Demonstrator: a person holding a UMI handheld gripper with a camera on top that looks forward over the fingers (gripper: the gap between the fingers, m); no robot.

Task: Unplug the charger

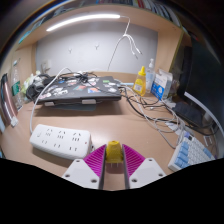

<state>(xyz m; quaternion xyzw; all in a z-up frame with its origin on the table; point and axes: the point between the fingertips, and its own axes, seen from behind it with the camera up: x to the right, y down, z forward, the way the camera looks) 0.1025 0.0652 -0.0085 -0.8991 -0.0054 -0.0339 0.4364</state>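
My gripper (pixel 114 160) is shut on a small yellow charger (pixel 114 152), held between the two magenta pads (pixel 95 160) above the wooden desk. Its metal prongs show below the yellow body, free of any socket. A white power strip (pixel 62 141) lies on the desk just left of and ahead of the fingers, its sockets facing up.
A closed laptop with stickers (pixel 82 90) sits on a stand beyond the strip, with several cables around it. A yellow bottle (pixel 141 82) and a blue-labelled box (pixel 158 86) stand at the right. A keyboard (pixel 192 150) lies at the near right. A white wall stands behind.
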